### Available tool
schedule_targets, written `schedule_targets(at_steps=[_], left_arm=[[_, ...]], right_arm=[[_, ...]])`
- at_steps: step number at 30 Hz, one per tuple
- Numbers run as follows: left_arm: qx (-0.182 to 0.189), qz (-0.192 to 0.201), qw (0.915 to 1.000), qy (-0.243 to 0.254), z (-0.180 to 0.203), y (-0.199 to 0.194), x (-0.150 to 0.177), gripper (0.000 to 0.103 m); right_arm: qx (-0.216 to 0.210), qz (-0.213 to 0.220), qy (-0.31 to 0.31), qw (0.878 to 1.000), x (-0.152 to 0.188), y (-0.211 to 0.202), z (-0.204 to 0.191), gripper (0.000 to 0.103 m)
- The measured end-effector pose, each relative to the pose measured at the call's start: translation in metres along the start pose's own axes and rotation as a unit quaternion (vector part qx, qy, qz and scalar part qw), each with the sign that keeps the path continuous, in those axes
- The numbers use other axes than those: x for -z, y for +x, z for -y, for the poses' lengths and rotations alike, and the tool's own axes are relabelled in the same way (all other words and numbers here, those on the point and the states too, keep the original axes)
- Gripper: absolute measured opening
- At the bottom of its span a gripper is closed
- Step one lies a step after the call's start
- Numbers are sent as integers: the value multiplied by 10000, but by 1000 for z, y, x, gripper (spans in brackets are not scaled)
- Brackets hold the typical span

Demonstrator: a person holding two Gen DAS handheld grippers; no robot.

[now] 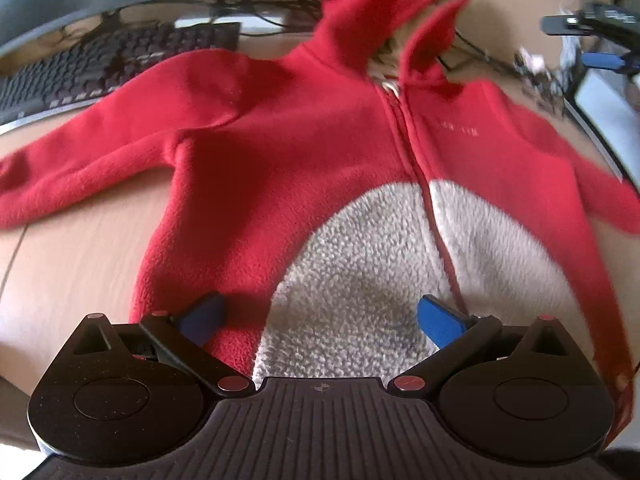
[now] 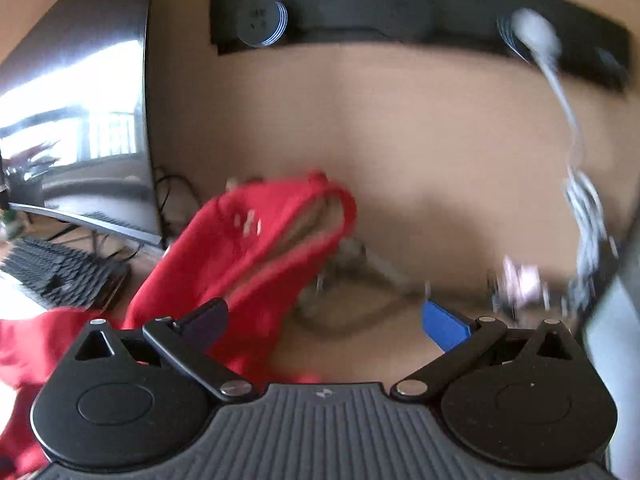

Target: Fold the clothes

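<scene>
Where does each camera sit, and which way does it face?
Left wrist: it sits on the left tool, low over the desk, looking along the open blue fingers at a red hooded jacket lying flat, zipper up; the keyboard lies beyond.
Right wrist: it sits on the right tool, facing the wall and power strip; its fingers are open and the image is blurred.
Shared: both show the jacket's hood, the keyboard and the monitor.

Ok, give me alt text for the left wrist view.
A red hooded jacket with a white fleece belly lies zipped and spread flat on a wooden desk. The open left gripper hovers over its hem; a keyboard sits behind.
</scene>
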State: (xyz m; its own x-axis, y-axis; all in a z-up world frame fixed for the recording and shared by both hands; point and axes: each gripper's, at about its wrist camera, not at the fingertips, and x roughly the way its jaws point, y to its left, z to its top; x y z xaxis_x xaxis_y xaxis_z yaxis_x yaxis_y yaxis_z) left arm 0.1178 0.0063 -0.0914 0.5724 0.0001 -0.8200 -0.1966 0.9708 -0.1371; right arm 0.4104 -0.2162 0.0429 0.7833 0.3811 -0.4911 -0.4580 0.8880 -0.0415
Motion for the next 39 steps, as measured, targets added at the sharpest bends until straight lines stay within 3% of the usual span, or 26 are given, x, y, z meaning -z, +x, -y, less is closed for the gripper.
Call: schedule_targets(at_steps=[5, 8, 9, 11, 13, 15, 18, 19, 20, 21, 23, 26, 28, 32, 35, 37, 38, 39], left_arm=[[20, 85, 9999, -137, -1, -1, 1, 103], [40, 131, 9999, -6, 0, -2, 4, 103], [77, 166, 9998, -20, -2, -3, 5, 103], [167, 246, 9995, -78, -6, -4, 8, 103], [229, 292, 9992, -125, -9, -5, 9, 103], [248, 322, 9990, -170, -10, -6, 9, 103], [167, 338, 9990, -239, -9, -7, 10, 103], [136, 346, 9990, -240, -8, -7, 10, 103], [103, 336, 9992, -208, -7, -6, 10, 103], [71, 318, 9993, -165, -5, -5, 10, 103], [12, 286, 9995, -91, -2, -3, 8, 103], [-11, 233, 9997, -81, -1, -2, 6, 103], [36, 182, 9998, -62, -2, -3, 4, 103], [395, 262, 9987, -186, -14, -11, -3, 103], [728, 406, 9960, -332, -25, -18, -12, 103], [1076, 564, 9916, -445, -31, -20, -27, 103], [1156, 586, 9907, -414, -32, -18, -34, 103], [1196, 597, 9904, -360, -31, -14, -40, 103]], right_arm=[[1316, 156, -731, 9885, -23, 82, -25, 103], [1294, -543, -961, 9854, -28, 130, -22, 103], [1234, -507, -945, 9865, -29, 137, -20, 103], [1426, -45, -908, 9856, -36, 139, -19, 101], [1835, 742, -727, 9775, -51, 116, -22, 98], [1744, 1725, -743, 9666, -68, 67, -35, 99], [1692, 3062, -1171, 9294, -83, 6, -69, 103], [1619, 3289, -1245, 9220, -87, -5, -77, 103], [1465, 3273, -1330, 9240, -91, -8, -84, 103], [1244, 2936, -1554, 9350, -97, -2, -93, 103], [662, 1643, -2005, 9635, -102, 30, -106, 103], [281, 638, -1560, 9853, -86, 54, -94, 103], [-3, 320, -1023, 9942, -76, 42, -70, 103], [-359, -113, 34, 9993, -37, -14, -17, 103], [-657, -527, 653, 9943, 23, -67, -8, 103], [-698, -929, 767, 9903, 65, -86, -25, 85], [-685, -1116, 871, 9876, 81, -90, -31, 70], [-652, -1289, 1023, 9842, 95, -92, -35, 63]])
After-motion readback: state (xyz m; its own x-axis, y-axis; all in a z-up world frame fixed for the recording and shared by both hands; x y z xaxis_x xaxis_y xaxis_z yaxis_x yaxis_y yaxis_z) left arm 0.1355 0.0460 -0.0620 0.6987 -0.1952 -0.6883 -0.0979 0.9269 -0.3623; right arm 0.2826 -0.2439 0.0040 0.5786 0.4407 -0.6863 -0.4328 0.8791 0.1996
